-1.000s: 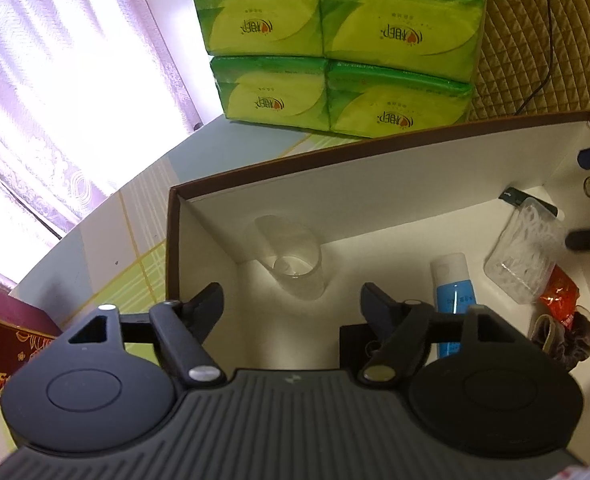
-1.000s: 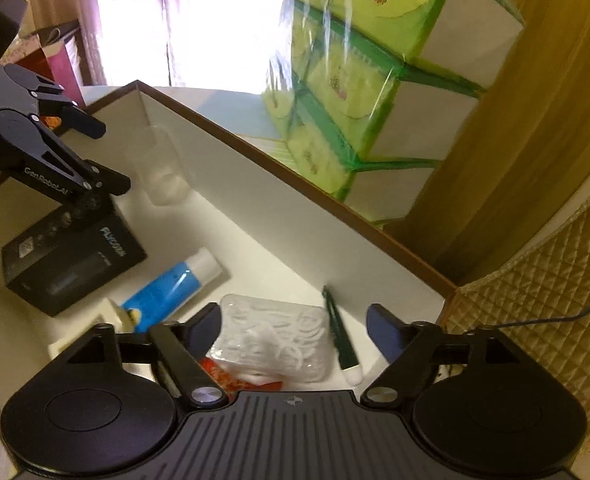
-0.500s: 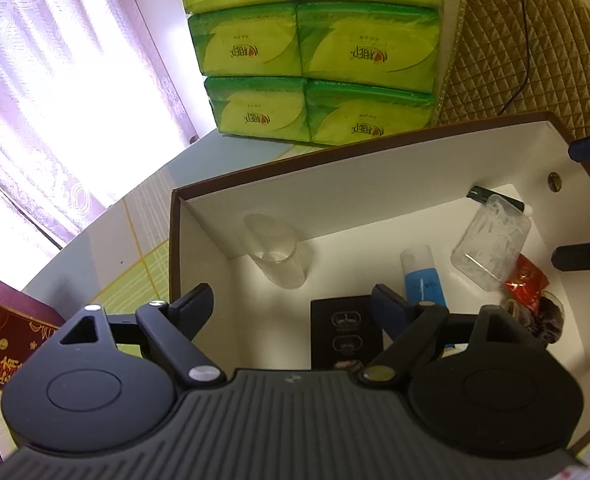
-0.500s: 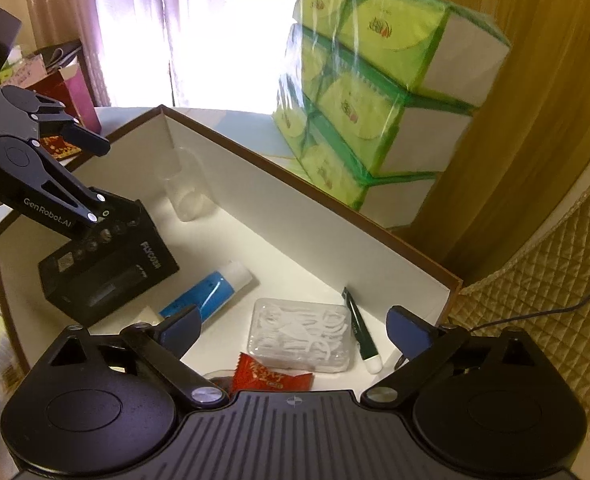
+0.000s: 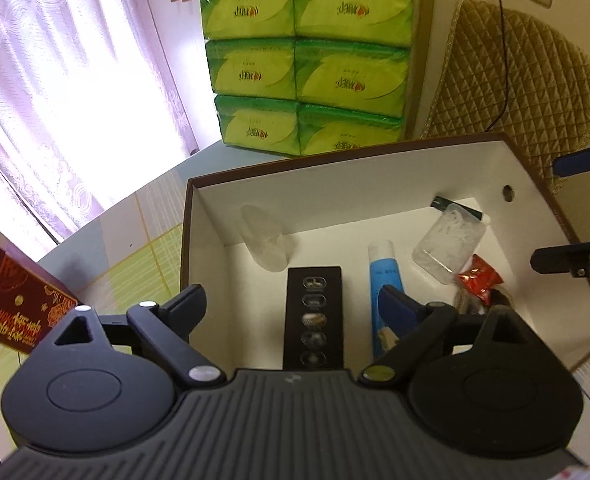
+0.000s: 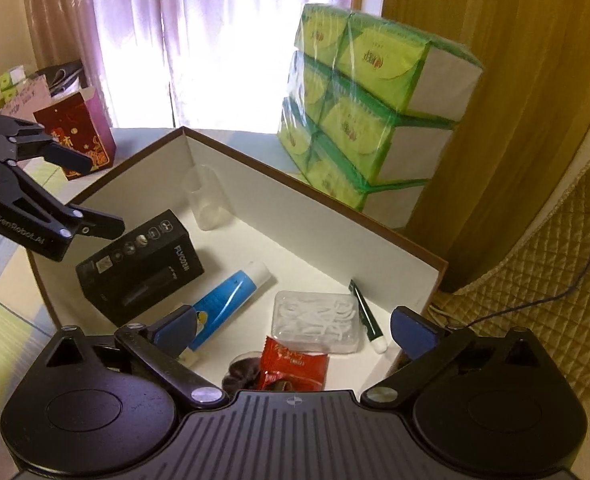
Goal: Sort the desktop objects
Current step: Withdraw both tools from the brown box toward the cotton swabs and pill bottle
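Both the left gripper (image 5: 291,304) and right gripper (image 6: 293,326) gape wide over the box (image 6: 315,226) holding black carton (image 6: 141,262), blue tube (image 6: 225,298), floss case (image 6: 315,320); tissue packs (image 5: 307,64) behind (clear cup (image 5: 265,240) faint).

Bare white floor along far wall of brown-rimmed white cardboard box (image 6: 395,240). Blocked left by black rectangular carton (image 6: 143,266) and clear plastic cup (image 6: 209,200), near right by clear floss-pick case (image 6: 315,320).

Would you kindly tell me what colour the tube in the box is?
Blue with a white cap; the tube shows best in the right wrist view.
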